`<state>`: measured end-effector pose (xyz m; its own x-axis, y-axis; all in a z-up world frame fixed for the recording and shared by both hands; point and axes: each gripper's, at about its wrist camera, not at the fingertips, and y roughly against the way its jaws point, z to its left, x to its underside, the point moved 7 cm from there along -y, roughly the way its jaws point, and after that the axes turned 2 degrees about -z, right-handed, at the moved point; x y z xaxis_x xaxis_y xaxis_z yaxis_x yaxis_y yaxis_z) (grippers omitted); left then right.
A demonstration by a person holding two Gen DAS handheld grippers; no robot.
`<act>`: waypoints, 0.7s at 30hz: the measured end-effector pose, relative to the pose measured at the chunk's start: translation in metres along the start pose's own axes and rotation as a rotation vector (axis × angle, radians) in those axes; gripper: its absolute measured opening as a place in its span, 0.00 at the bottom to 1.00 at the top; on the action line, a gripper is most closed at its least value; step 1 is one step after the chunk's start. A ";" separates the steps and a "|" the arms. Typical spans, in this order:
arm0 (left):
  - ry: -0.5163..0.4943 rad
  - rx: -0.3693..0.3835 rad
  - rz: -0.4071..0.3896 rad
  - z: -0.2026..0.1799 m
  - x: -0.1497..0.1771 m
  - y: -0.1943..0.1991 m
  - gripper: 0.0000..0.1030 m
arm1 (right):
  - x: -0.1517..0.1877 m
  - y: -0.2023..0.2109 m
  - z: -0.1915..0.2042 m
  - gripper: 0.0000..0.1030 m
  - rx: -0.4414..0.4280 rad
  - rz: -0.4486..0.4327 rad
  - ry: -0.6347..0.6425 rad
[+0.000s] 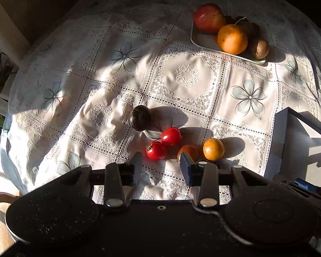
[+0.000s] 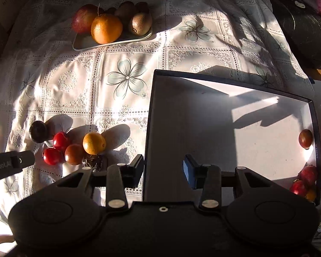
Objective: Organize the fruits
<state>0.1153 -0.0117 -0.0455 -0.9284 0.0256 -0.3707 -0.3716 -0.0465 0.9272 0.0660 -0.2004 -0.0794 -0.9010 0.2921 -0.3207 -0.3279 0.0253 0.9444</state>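
Fruits on the cloth: a small pile sits loose on the worktop [image 1: 188, 79], at 6 o'clock in the left view, just past the left tongs [image 1: 161, 160].
Dark fruit [image 1: 140, 117]: it is at the 10 o'clock side of the pile, close to the red ones.
Red tomatoes [image 1: 163, 143]: two of them touch each other in the middle of the pile.
Orange fruit [image 1: 213, 149]: it is at the 3 o'clock side of the pile, and a darker orange one [image 1: 189, 152] sits beside it, partly behind a finger.
Left tongs: they are spread wide and hold nothing. I think they point at the pile because that fruit is not sorted yet.
Plate [image 1: 205, 41]: it is far off at 1 o'clock. It holds a red apple [image 1: 208, 17], a big orange [image 1: 232, 39] and brown kiwis [image 1: 261, 48], all bunched up.
Right tongs [image 2: 163, 167]: they are spread wide too and hold nothing. They hang over the near edge of the box.
Box [image 2: 203, 117]: it is flat, dark rimmed and mostly bare. One dark red fruit [image 2: 305, 138] sits at its 3 o'clock edge. A few red fruits [image 2: 303, 181] sit in its 4 o'clock corner, maybe rolled there.
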 end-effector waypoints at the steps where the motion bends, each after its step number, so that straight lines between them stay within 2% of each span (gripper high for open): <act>1: 0.000 -0.001 -0.005 0.004 -0.002 0.001 0.46 | 0.000 -0.001 0.004 0.43 0.003 0.001 0.001; 10: 0.056 -0.012 0.008 0.043 -0.008 -0.008 0.46 | 0.004 -0.031 0.016 0.42 0.094 0.074 0.020; 15: 0.077 0.005 0.009 0.053 -0.010 -0.007 0.46 | 0.009 -0.045 0.030 0.45 0.038 0.117 0.010; 17: 0.076 0.010 0.005 0.054 -0.011 -0.006 0.46 | 0.009 -0.045 0.040 0.46 0.034 0.104 0.035; 19: 0.071 0.009 0.004 0.056 -0.011 -0.007 0.46 | 0.010 -0.045 0.047 0.47 0.074 0.082 0.071; 21: 0.068 0.011 0.011 0.057 -0.010 -0.009 0.46 | 0.011 -0.047 0.054 0.47 0.057 0.074 0.087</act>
<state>0.1284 0.0457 -0.0472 -0.9308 -0.0423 -0.3631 -0.3618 -0.0355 0.9316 0.0871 -0.1472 -0.1231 -0.9442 0.2109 -0.2530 -0.2454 0.0616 0.9675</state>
